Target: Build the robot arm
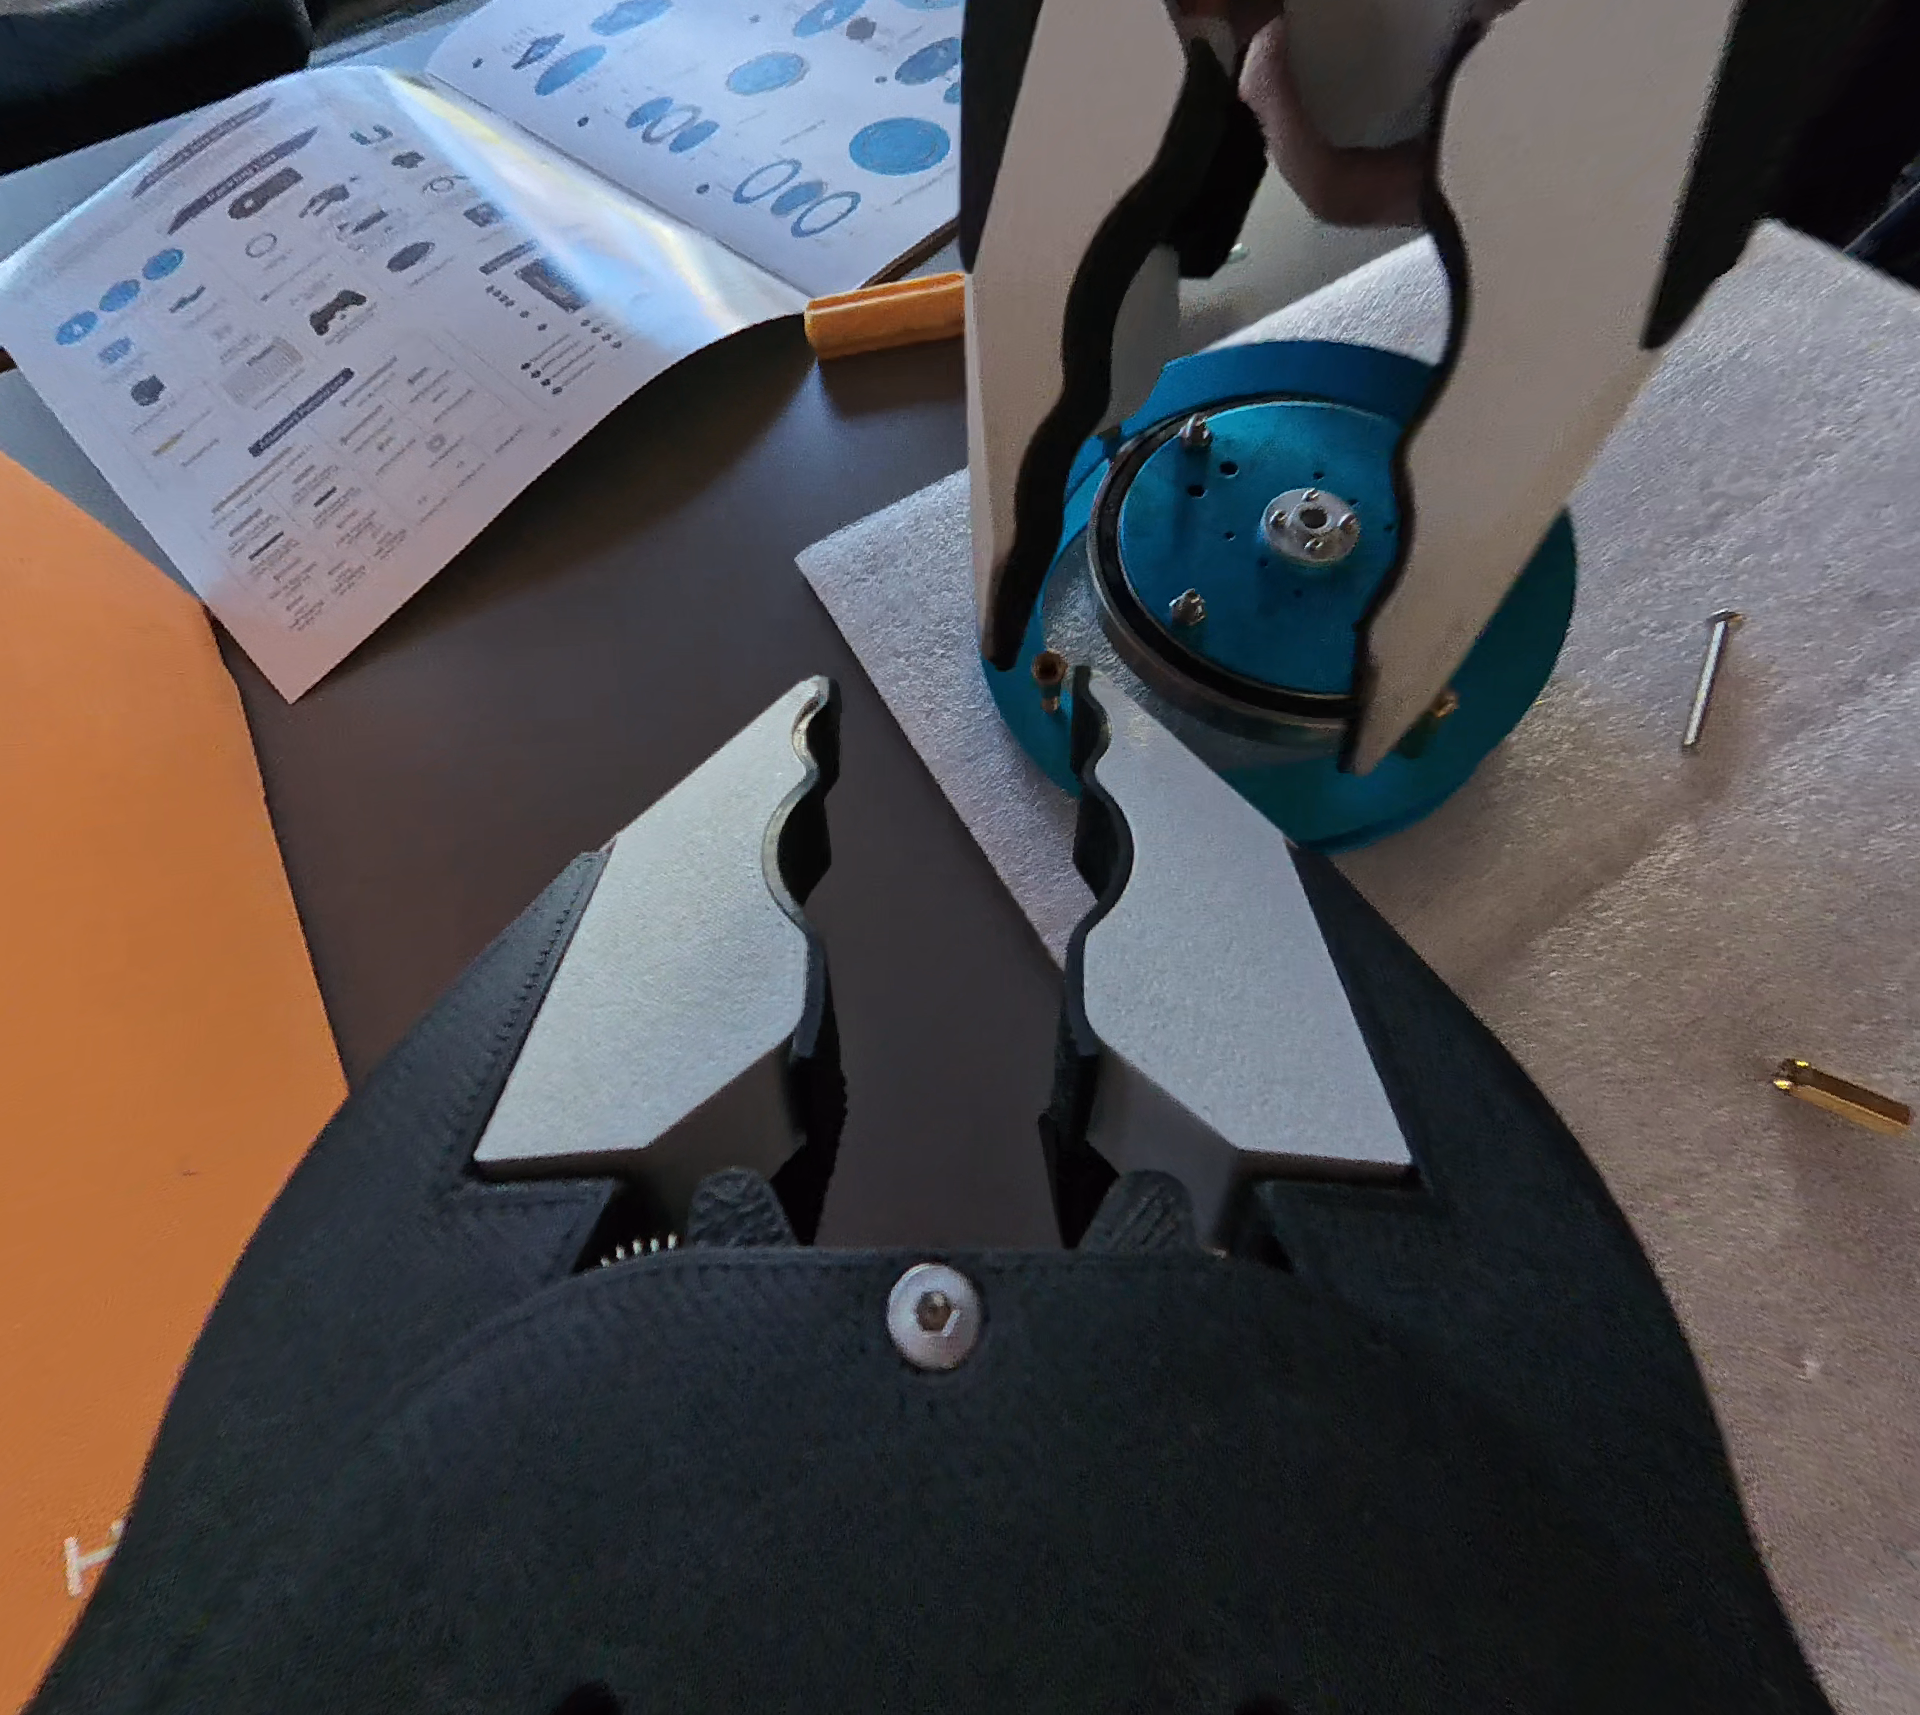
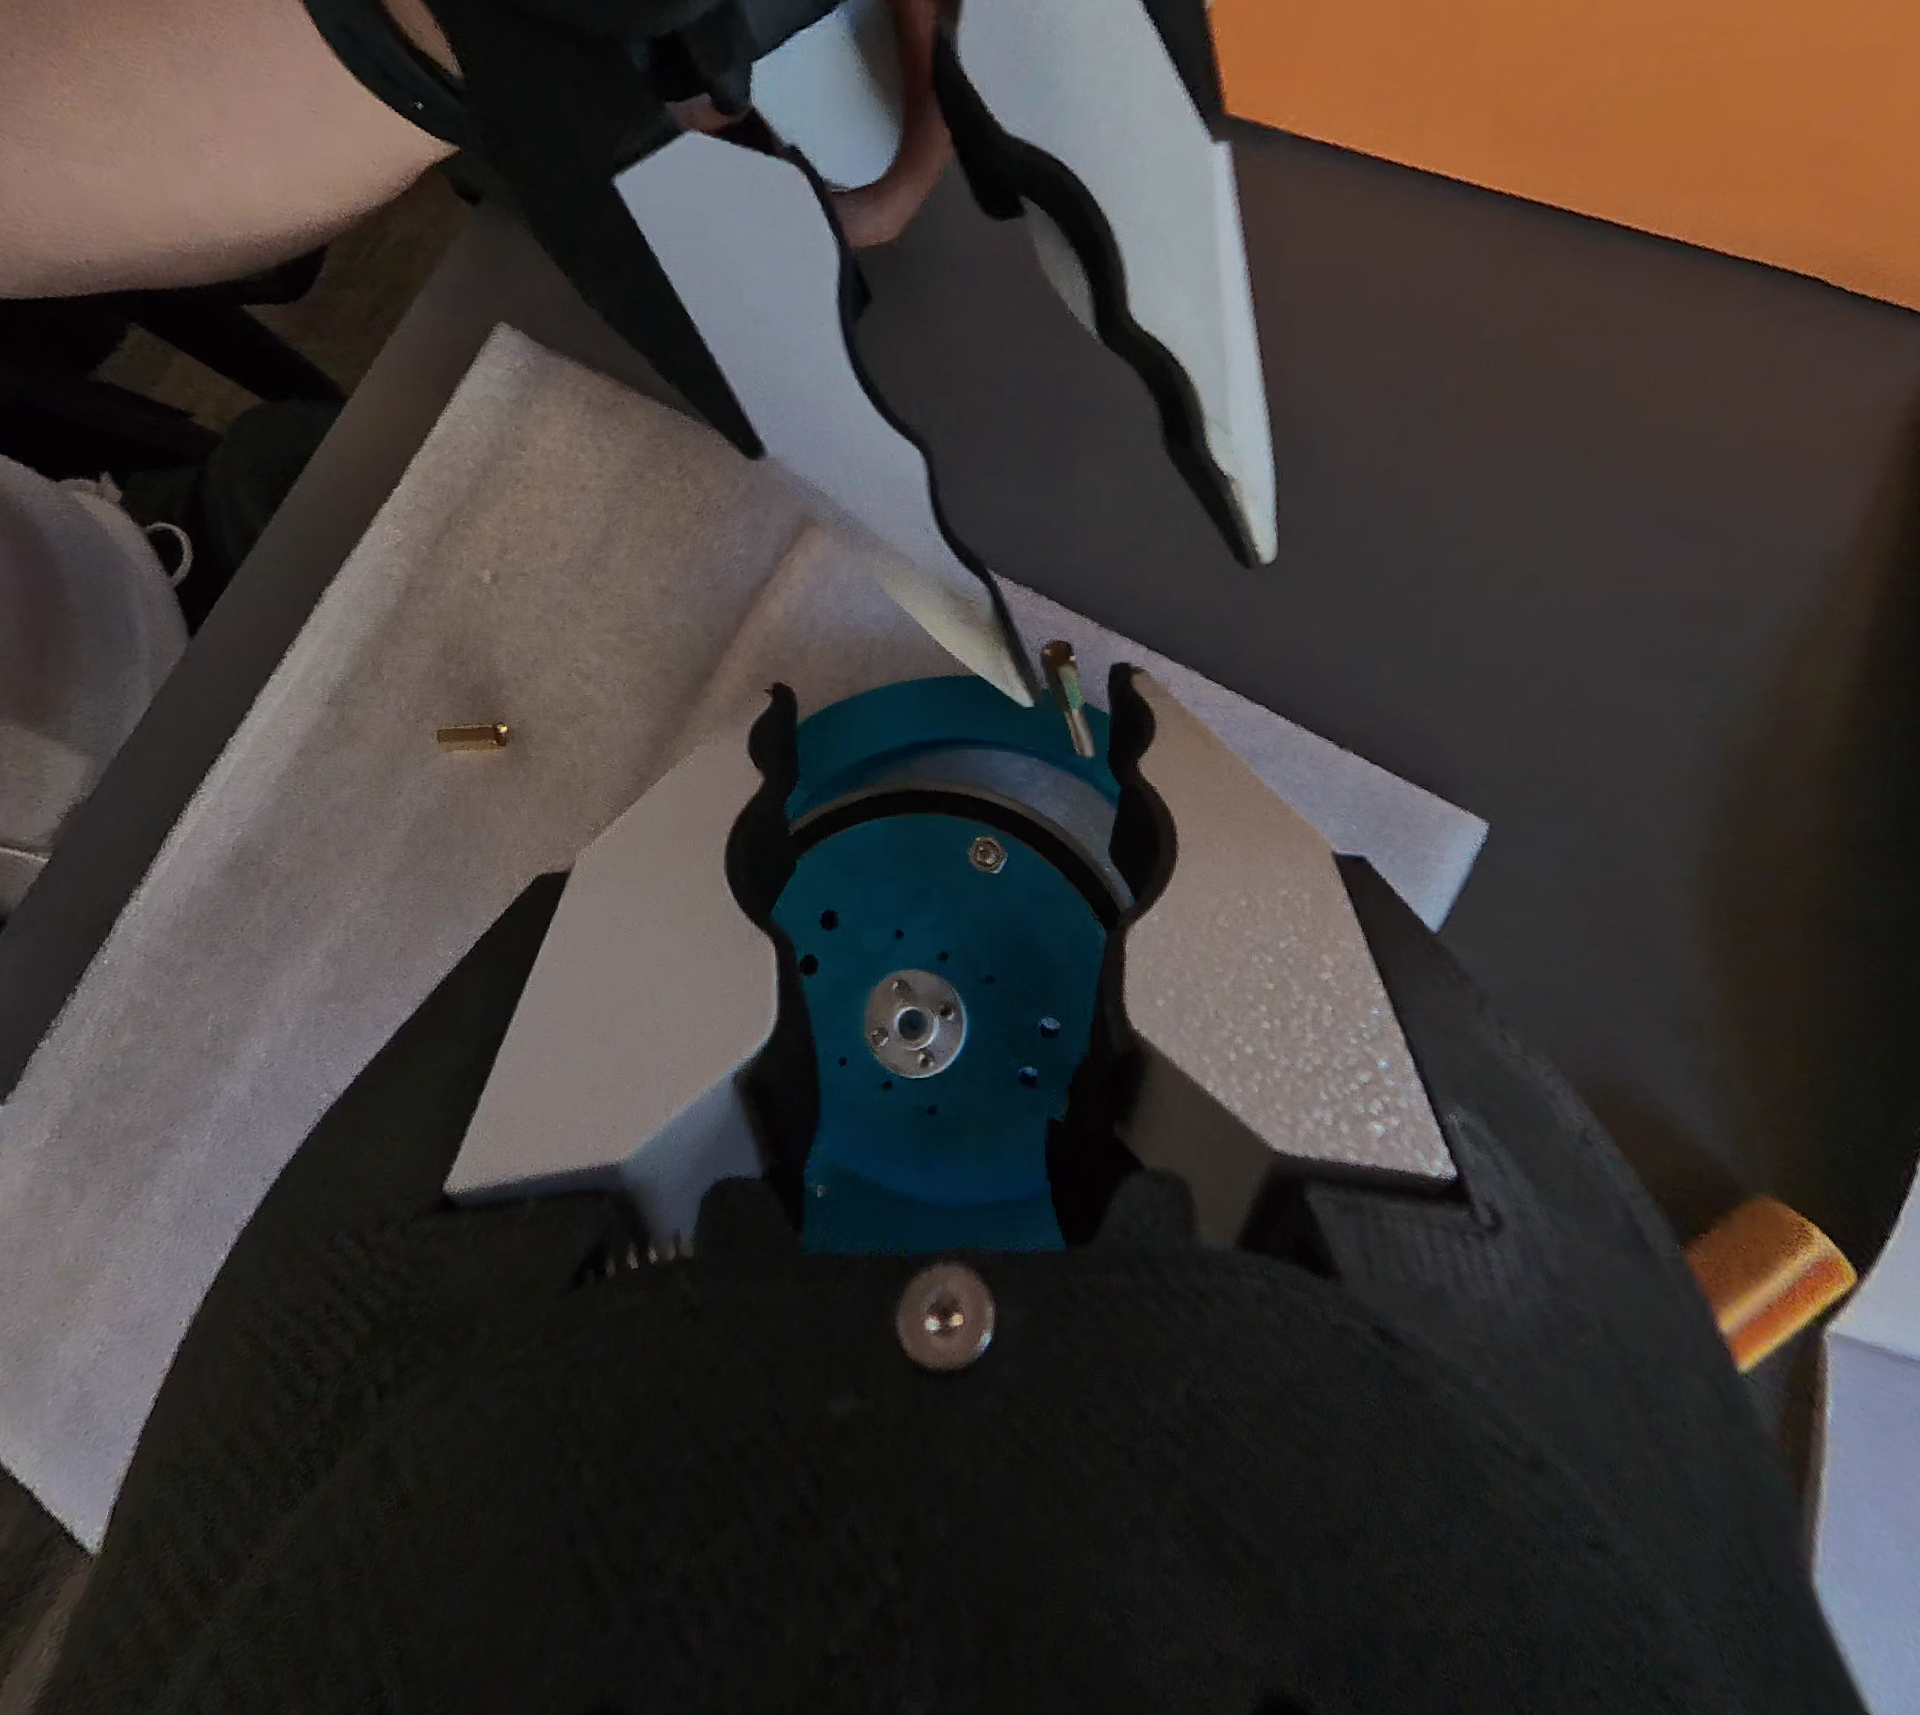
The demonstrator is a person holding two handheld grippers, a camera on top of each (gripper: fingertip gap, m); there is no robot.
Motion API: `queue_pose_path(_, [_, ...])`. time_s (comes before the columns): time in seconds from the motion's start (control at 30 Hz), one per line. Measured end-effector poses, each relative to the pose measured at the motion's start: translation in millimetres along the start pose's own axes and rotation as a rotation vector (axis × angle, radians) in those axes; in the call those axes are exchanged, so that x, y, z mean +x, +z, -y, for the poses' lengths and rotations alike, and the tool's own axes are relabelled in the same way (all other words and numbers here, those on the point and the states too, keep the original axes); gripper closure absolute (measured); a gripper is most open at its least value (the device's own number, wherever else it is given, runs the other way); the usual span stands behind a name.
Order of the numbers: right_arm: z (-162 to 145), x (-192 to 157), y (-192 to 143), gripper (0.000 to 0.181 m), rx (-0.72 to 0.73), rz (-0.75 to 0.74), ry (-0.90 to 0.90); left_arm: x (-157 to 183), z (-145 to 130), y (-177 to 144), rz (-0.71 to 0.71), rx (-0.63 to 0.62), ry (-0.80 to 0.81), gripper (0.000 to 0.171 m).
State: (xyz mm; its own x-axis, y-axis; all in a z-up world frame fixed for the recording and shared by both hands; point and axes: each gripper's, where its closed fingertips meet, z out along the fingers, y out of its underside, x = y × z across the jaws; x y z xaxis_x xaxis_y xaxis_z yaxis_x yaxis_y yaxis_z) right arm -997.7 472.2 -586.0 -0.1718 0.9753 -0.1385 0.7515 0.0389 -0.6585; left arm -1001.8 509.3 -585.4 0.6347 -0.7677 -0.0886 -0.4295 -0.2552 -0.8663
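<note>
Your right gripper (image 2: 945,730) straddles the blue disc (image 2: 935,969) on the foam sheet (image 2: 312,834), fingers either side of its dark ring; whether it's clamped or just bracketing, I cannot tell. Your left gripper (image 1: 956,709) is open and empty, one fingertip just beside the brass standoff (image 1: 1049,673) standing on the disc's base flange.

Risks, as I judge them:
- Left tip so near that standoff, a nudge could tip or bend it
- If the right hold is loose, the disc may slide or turn on the foam
- Loose screw (image 1: 1709,678) and spare standoff (image 1: 1844,1094) lie on the foam; a sweep could roll them off
- Manual (image 1: 468,263) and orange handle (image 1: 883,315) sit well apart, low risk
</note>
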Motion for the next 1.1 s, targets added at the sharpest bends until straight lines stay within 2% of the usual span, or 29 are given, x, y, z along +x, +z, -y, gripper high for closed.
queue_pose_path(0.17, [-6.5,-5.4,-5.0,0.126,-0.025,0.002,-0.007,-13.4,-8.7,-5.7,0.051,-0.016,-0.028,0.131])
queue_pose_path(0.27, [-5.6,0.6,-8.2,0.126,-0.013,-0.027,-0.001,-5.7,-2.3,-7.6,-0.005,0.022,-0.051,0.129])
queue_pose_path(0.33, [-2.0,2.7,-5.7,0.119,-0.004,-0.032,0.001,1.4,0.6,-4.2,-0.026,0.021,-0.027,0.128])
queue_pose_path(0.5, [-4.6,-6.1,0.8,0.118,-0.035,0.005,-0.011,-2.8,-4.1,2.1,0.017,-0.023,0.008,0.126])
queue_pose_path(0.53, [-5.7,-7.0,-0.5,0.118,-0.036,0.005,-0.010,-4.5,-4.6,0.8,0.016,-0.021,-0.009,0.124])
queue_pose_path(0.6, [-8.4,-9.2,-5.4,0.126,-0.035,0.012,-0.008,-7.5,-6.0,-3.4,0.020,-0.009,-0.027,0.130])
queue_pose_path(0.7, [-6.5,-4.2,-10.4,0.126,-0.009,-0.007,0.008,-3.4,-3.4,-7.6,-0.012,0.016,-0.040,0.128])
queue_pose_path(0.97, [-4.1,-3.2,2.6,0.120,-0.042,0.016,0.001,-10.0,-7.3,-0.3,0.022,-0.028,-0.023,0.131])
queue_pose_path(1.1, [-10.7,-1.6,-2.7,0.123,-0.050,-0.012,0.005,-6.8,-1.8,-7.4,-0.013,0.022,-0.059,0.132])
